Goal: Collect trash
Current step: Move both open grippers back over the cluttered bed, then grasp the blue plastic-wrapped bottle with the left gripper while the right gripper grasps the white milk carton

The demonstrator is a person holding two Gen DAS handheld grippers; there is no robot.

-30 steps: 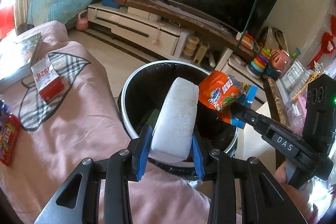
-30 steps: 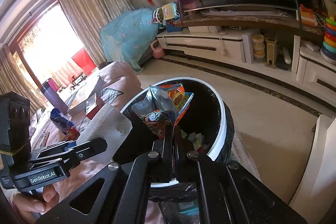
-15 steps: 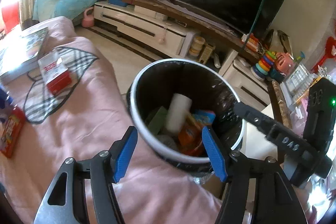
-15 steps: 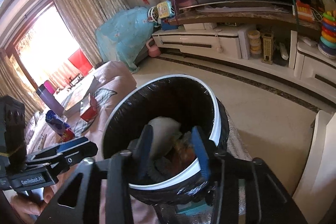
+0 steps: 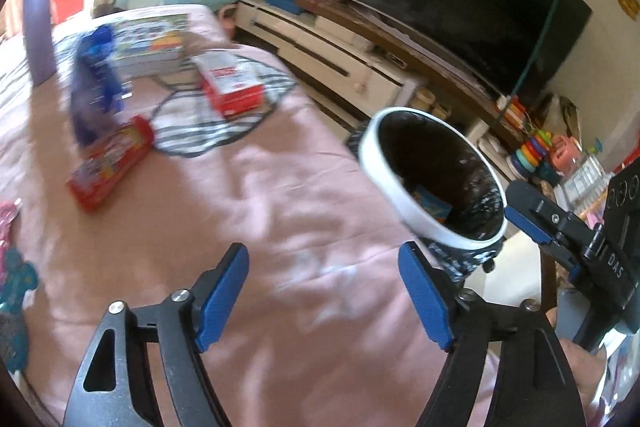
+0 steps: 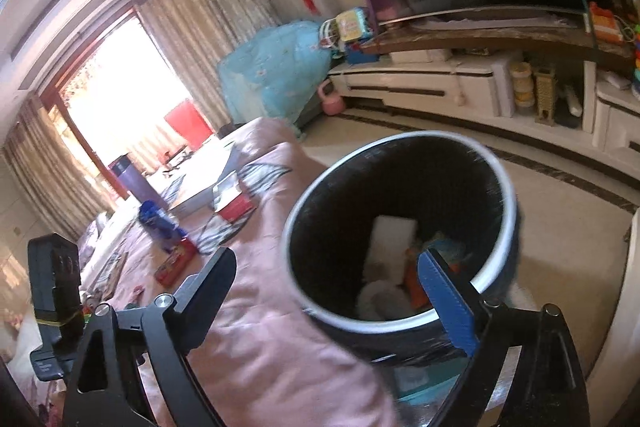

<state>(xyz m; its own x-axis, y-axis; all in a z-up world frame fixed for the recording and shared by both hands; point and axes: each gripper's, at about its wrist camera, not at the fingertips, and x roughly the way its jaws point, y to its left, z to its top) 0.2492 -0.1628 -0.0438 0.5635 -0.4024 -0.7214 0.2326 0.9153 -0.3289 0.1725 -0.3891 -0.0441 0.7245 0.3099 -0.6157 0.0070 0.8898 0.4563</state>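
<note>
The left gripper (image 5: pixel 322 293) is held low over the pink cover (image 5: pixel 248 211), left of the bin (image 5: pixel 384 167), with its jaws spread wide and nothing between them. The right gripper (image 6: pixel 332 301) is held just before the bin (image 6: pixel 394 325), jaws likewise spread and empty; its blue pad overlaps the bin's near rim in the picture.

A second ago a white foam block was pinched by the left jaws and an orange snack bag by the right jaws, both above the bin. Half a second ago both had been let go and lay inside. Since then the left gripper has been swung away from the bin toward the cover, and both views are blurred by motion.

In the right wrist view the foam block (image 6: pixel 390 239) and the orange bag (image 6: pixel 414 283) are seen lying inside the bin. In the left wrist view only a blue-and-orange scrap shows there. That view alone shows clearly what lies left of the bin on the cover: a red box (image 5: pixel 230 87), a red packet (image 5: pixel 110 163), a blue wrapper (image 5: pixel 96 79) and a book (image 5: pixel 148 45). The right gripper (image 5: pixel 560 231) is seen right of the bin.
</note>
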